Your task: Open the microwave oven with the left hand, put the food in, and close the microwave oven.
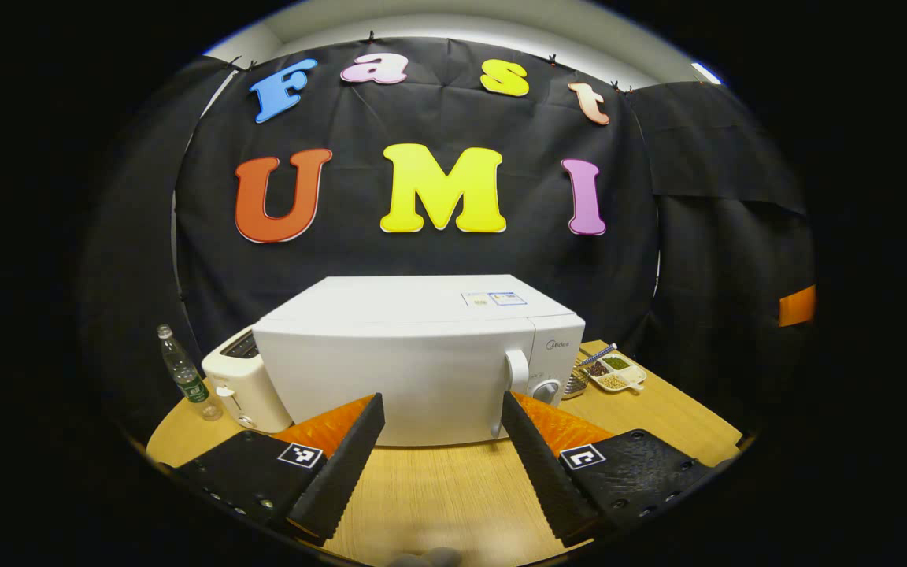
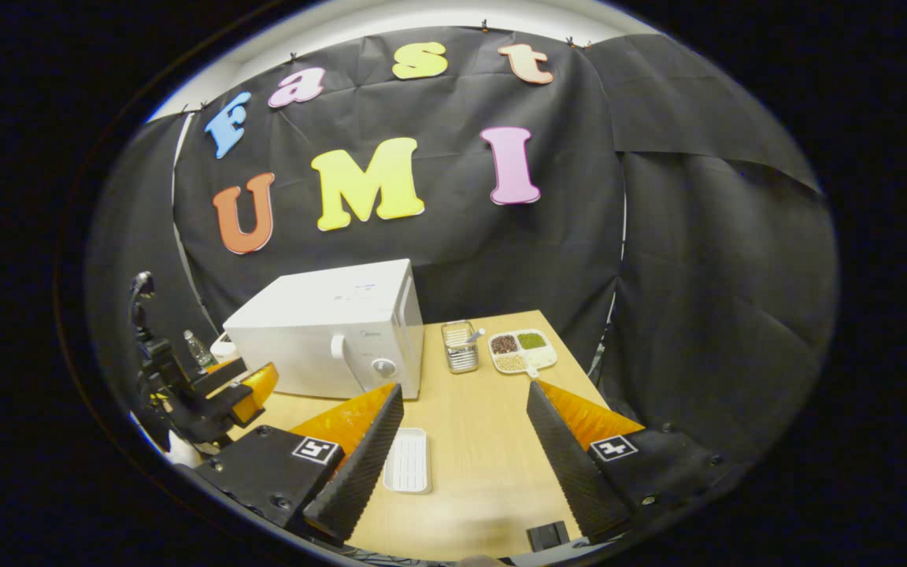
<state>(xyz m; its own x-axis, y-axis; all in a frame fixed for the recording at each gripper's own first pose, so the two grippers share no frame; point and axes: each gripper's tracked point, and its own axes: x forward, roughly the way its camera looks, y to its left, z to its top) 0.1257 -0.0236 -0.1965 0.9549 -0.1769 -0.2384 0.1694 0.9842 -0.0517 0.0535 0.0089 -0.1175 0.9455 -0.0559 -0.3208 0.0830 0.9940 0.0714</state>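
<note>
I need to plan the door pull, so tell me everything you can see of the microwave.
The microwave is a white box, seemingly smooth painted metal and plastic, standing upright on the wooden table. Its door is closed, with a vertical white handle beside a round knob on the right-hand panel. A toaster stands close at its other side.

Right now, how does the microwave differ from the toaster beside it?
The microwave is far bigger and boxy with flat faces; the toaster is small and rounded. The microwave has a vertical door handle and a round knob on its front; the toaster has open slots on top. The microwave sits mid-table; the toaster stands at its left side, between it and a bottle. Both are white and stand on the wooden table.
</note>
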